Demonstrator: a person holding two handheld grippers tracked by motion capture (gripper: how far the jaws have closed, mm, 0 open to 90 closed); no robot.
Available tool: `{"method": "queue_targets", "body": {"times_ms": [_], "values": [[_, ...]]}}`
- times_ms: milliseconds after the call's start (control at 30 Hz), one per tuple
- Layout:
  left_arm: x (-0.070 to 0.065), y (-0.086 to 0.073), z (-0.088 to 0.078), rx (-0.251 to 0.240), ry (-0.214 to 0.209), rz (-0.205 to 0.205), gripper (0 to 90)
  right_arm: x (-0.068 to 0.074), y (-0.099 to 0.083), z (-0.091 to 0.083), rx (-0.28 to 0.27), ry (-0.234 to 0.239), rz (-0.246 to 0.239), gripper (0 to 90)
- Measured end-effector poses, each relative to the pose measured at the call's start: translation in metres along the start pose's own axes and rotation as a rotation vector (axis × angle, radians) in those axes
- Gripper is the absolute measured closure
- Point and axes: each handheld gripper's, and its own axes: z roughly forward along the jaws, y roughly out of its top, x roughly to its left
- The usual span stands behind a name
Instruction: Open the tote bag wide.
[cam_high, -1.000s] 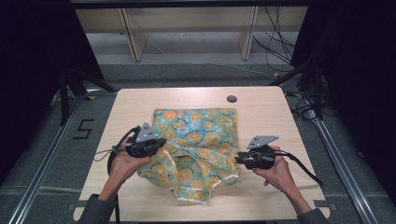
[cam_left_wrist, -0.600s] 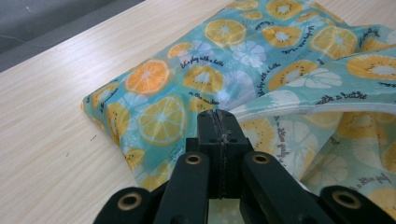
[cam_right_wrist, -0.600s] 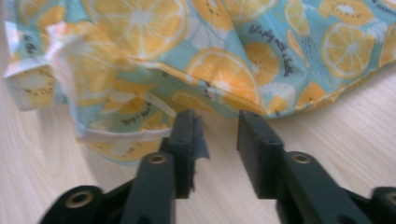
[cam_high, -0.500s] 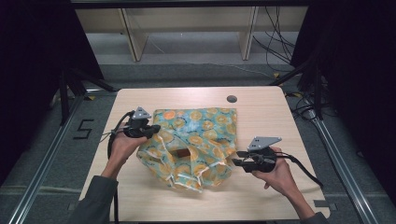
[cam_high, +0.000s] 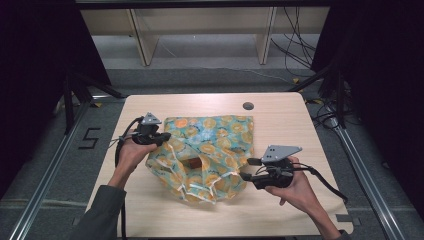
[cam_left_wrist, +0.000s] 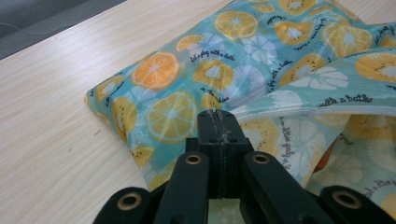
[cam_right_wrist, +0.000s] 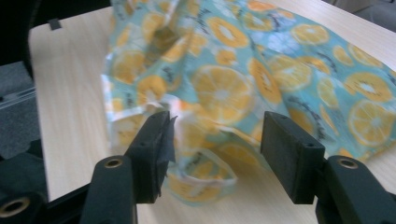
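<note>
The left gripper (cam_high: 161, 138), fingers clamped on the fruit-print cloth (cam_high: 220, 145), has one corner folded over. The right gripper (cam_high: 246, 176) has just been opening; its fingers stand apart, the hem loose between them. At the frame's lower centre the cloth is bunched on the counter (cam_high: 280, 112), so most folding seems left.

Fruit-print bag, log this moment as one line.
object: teal fruit-print fabric bag on wooden table | left tongs: shut on bag edge | right tongs: just opening, bag edge between, unpressed
</note>
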Motion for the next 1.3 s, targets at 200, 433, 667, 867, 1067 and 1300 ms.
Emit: {"method": "queue_targets", "body": {"times_ms": [200, 433, 667, 867, 1067, 1300], "values": [[0.001, 0.004, 0.003, 0.009, -0.012, 0.003, 89.4, 0.012, 0.006, 0.020, 0.070, 0.032, -0.041, 38.0], [-0.001, 0.003, 0.008, 0.020, -0.012, -0.002, 88.9, -0.010, 0.021, 0.046, 0.072, -0.058, -0.095, 84.6], [-0.010, -0.012, 0.013, 0.043, -0.062, -0.008, 84.0, -0.065, 0.045, 0.063, 0.002, -0.135, 0.048, 88.9], [-0.019, -0.014, -0.013, -0.002, -0.090, -0.006, 58.1, -0.104, 0.044, 0.088, 0.049, -0.188, 0.159, 88.9], [-0.057, -0.007, -0.057, -0.085, -0.153, 0.079, 43.0, -0.109, 0.042, 0.103, 0.124, -0.171, 0.157, 88.9], [-0.106, -0.033, -0.031, 0.051, -0.162, 0.256, 34.9, -0.107, 0.042, 0.100, 0.136, -0.160, 0.163, 88.3]]}}
